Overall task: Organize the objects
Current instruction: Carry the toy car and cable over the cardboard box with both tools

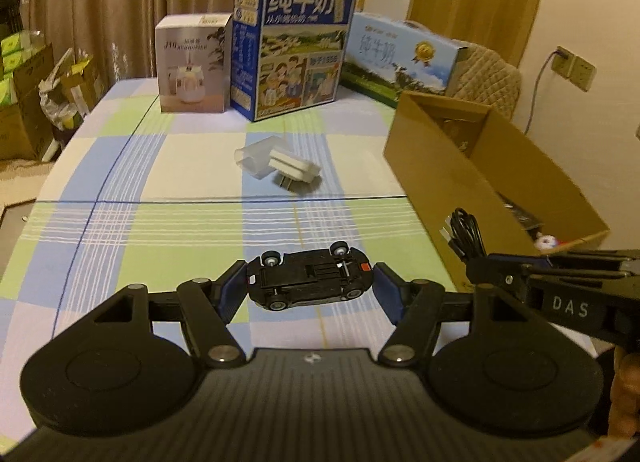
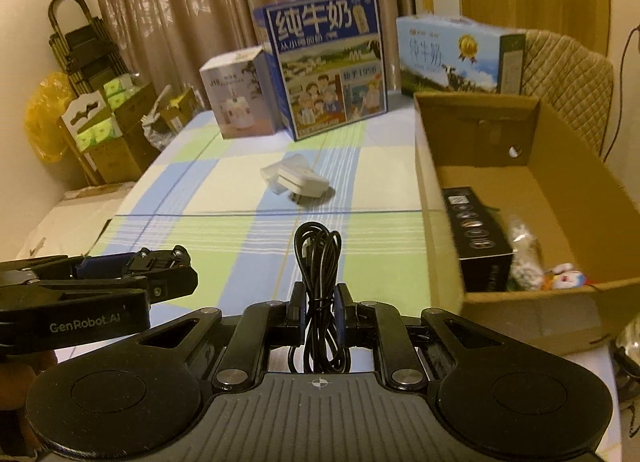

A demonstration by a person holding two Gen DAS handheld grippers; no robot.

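Note:
My left gripper [image 1: 308,282] is shut on a black toy car [image 1: 306,280], held upside down with its wheels up, above the checked tablecloth. My right gripper [image 2: 318,302] is shut on a coiled black cable [image 2: 318,262]; the coil also shows at the right in the left wrist view [image 1: 464,234], next to the cardboard box. A white plug adapter with a clear cover [image 1: 280,163] lies mid-table, also in the right wrist view [image 2: 298,179]. The open cardboard box [image 2: 532,302] stands at the right and holds a black box [image 2: 478,238] and small toys [image 2: 560,280].
At the table's back stand a white humidifier box [image 1: 192,65], a dark blue milk carton [image 1: 296,49] and a light blue milk carton [image 1: 400,57]. A quilted chair [image 2: 568,77] is behind the cardboard box. Cartons and a rack stand on the floor at the left [image 2: 100,121].

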